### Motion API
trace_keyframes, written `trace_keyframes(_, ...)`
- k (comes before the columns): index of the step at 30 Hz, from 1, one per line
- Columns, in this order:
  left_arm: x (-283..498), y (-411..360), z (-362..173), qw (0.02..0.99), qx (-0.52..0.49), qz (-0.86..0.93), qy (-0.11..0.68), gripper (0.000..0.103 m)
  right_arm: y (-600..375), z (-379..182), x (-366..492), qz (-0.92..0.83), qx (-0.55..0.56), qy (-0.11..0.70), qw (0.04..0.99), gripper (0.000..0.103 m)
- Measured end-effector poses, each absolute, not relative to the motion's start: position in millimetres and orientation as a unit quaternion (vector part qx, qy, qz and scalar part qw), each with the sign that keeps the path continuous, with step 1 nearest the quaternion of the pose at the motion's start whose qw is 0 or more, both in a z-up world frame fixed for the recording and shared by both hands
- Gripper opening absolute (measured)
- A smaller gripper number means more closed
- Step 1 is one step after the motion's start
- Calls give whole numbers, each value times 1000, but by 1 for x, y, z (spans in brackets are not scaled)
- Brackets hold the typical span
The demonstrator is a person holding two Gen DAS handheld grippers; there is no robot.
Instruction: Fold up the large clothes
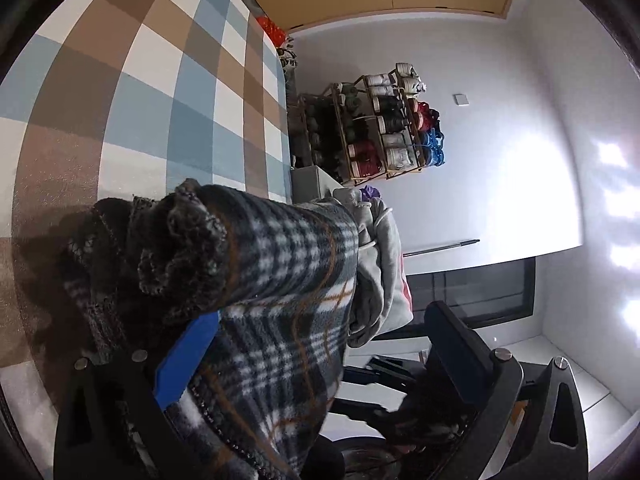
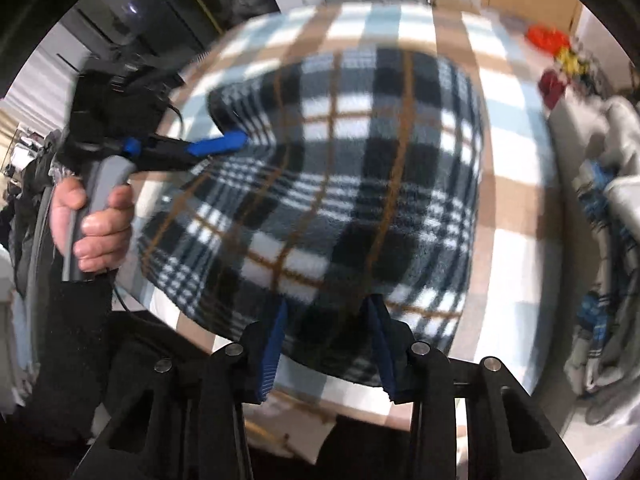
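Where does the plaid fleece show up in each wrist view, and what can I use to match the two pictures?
Left wrist: plaid fleece fills the lower centre, bunched and draped over the blue finger pad.
Right wrist: it fills the centre, spread over the table, its near edge between the right gripper fingers, the left gripper at its left edge.
Shared landmark: the checked tablecloth under it.

The fleece (image 2: 340, 184) lies on the table (image 2: 516, 184). The left gripper (image 2: 224, 146) is at its left edge, the right gripper (image 2: 326, 340) at its near edge. A clothes pile (image 2: 608, 208) (blurred, probably garments) lies right of the table.
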State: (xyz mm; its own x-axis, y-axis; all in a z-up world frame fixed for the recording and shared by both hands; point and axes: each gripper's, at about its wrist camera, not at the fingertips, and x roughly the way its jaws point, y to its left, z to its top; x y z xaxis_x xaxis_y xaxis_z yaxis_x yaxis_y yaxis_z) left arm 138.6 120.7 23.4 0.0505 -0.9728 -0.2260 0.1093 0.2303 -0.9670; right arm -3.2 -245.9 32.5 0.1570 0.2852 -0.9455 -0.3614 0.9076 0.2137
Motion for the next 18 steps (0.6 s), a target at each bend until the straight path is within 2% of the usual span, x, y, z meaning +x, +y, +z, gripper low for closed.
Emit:
trace_keyframes(5,125,121,43,625,-382,-441,519,101,-247,17,10,202,-21,631,749,36)
trace_keyframes(11,82,120,83,648,-324,-492,482,101,-250,11,10,204,-10,623,755,36)
trace_keyframes(16,64,114,55,628,-296,-489,528,101,-278,11,13,227,90,616,749,36)
trace_keyframes(18,61,113,43,625,-284,-487,540,101,-288,10,14,229,117,614,746,31)
